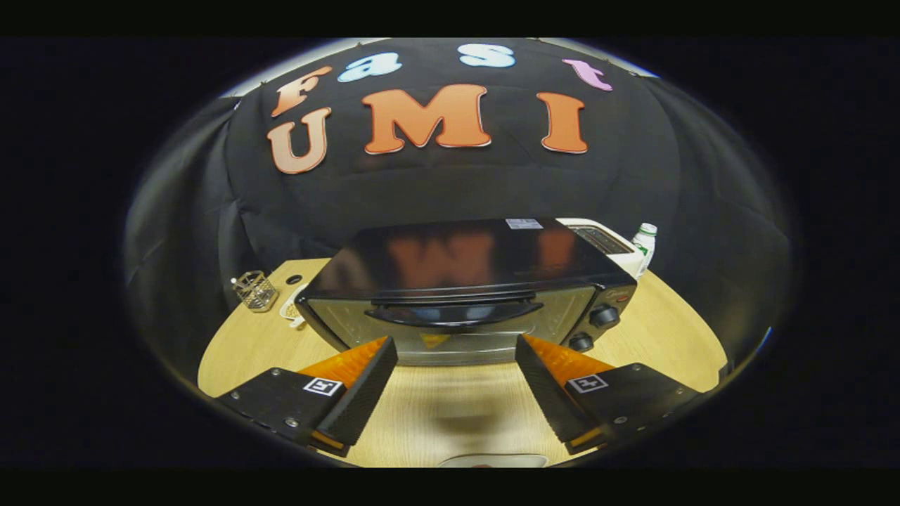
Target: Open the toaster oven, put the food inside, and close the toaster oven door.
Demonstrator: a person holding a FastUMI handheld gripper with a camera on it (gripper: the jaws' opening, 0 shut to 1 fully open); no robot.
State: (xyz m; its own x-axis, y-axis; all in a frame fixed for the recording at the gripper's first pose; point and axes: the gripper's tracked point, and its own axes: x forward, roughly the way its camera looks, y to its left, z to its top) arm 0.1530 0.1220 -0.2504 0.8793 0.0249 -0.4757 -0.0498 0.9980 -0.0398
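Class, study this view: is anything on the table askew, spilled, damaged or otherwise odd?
Nothing stands out. The toaster oven sits level on the table, door shut. A wire basket, white toaster and bottle stand upright around it. The gripper is open, just short of the door.

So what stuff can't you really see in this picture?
Gripper view, gripper open, fingers apart in front of the toaster oven:
- Inside of the oven: hidden by its shut, reflecting door.
- White appliance behind the oven: mostly blocked by the oven.
- Bottle: lower part hidden by the appliance.
- White thing nearest the camera: cut off at the edge.
- Wire basket: too small to see any contents.
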